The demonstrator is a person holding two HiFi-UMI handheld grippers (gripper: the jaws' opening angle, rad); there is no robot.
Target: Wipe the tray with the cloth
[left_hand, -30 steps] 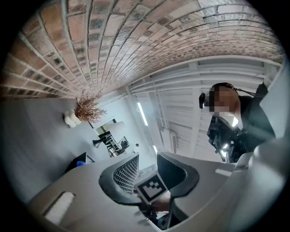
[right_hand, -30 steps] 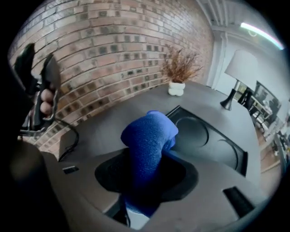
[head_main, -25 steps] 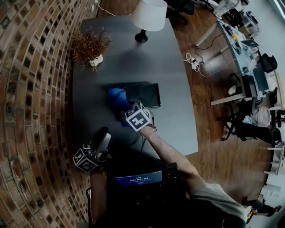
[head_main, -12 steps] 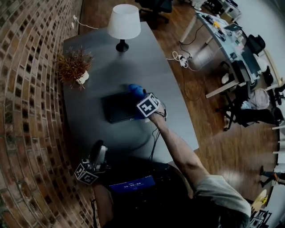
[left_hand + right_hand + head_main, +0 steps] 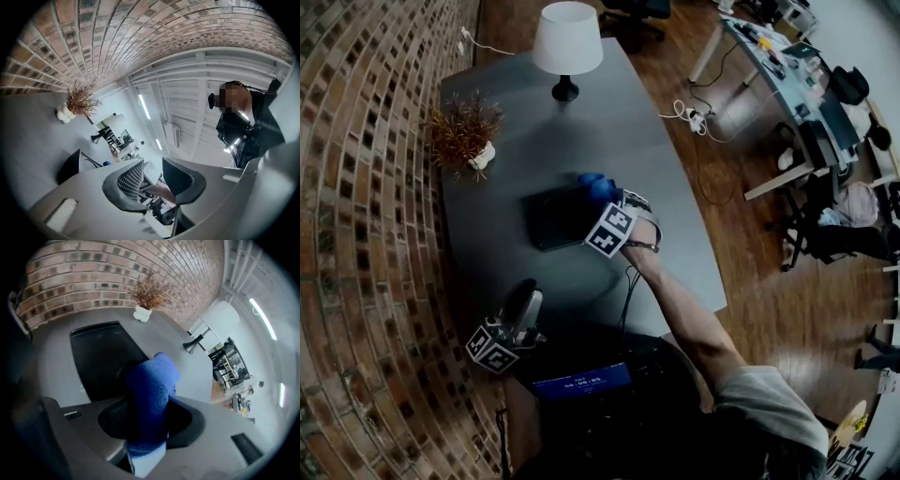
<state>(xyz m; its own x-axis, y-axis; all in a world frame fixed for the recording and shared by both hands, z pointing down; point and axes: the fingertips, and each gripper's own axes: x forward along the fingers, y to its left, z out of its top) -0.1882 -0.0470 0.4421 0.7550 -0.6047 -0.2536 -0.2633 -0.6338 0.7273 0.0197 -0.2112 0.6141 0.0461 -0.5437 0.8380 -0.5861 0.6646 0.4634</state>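
Blue cloth (image 5: 151, 390), bunched into a thick roll, is clamped in the right gripper (image 5: 149, 423), whose jaws have just been closing a little on it. The roll's long axis follows the gripper's own line: it sticks out forward past the fingertips, and its rounded end points down and ahead at the near edge of the tray (image 5: 101, 357). Whether that end presses on the tray cannot be told.

This black, shallow, rectangular tray lies flat on the grey table (image 5: 675, 234), ahead of the right gripper and slightly to its left. Its long axis runs away from the jaws toward the brick wall (image 5: 93, 277). Only the cloth's tip stands over it, at the corner nearest the gripper.

Beyond the tray's far end, still ahead of the right gripper, a small white pot (image 5: 142, 313) holds a bunch of dry brown sprigs.

Well behind, off the table's near edge, the left gripper (image 5: 152, 180) has its jaws drawn together with nothing between them. It points slightly upward, with the tray far ahead to its left.
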